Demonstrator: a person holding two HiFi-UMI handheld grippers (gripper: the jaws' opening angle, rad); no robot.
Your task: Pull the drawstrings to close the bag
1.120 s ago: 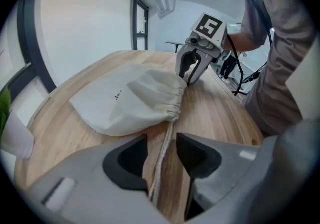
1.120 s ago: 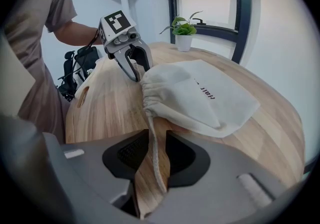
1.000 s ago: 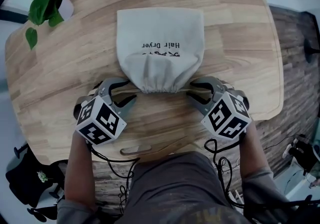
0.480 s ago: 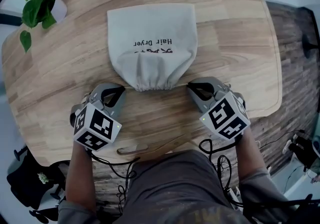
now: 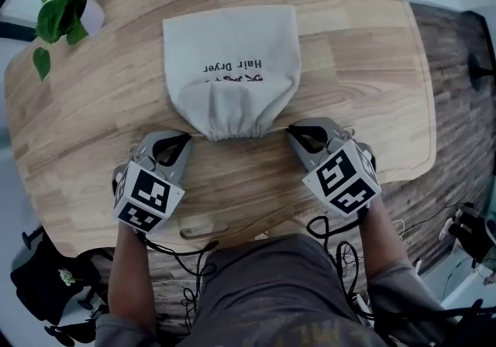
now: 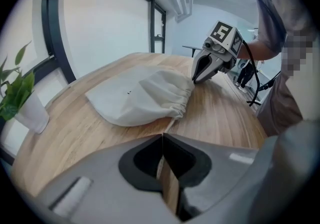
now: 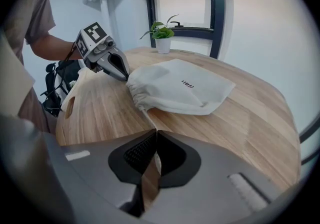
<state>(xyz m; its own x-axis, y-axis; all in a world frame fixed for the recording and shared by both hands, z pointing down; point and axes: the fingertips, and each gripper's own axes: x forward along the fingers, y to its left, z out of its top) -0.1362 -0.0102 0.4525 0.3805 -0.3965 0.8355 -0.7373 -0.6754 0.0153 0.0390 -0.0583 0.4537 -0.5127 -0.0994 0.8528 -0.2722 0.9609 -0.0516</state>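
— Cream cloth bag [image 5: 231, 66] lies on the wooden table [image 5: 349, 43], gathered mouth facing the near edge.
— Grip?
— Left gripper [image 5: 187, 137] and right gripper [image 5: 291, 131] each pinch a drawstring [image 6: 169, 124] beside it. Next, likely: pull outward, left and right, cinching tighter.

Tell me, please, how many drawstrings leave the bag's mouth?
2. One drawstring runs from the bag, at the left of its mouth, into the shut left tongs; the other drawstring runs from the right into the shut right tongs. I see no others.
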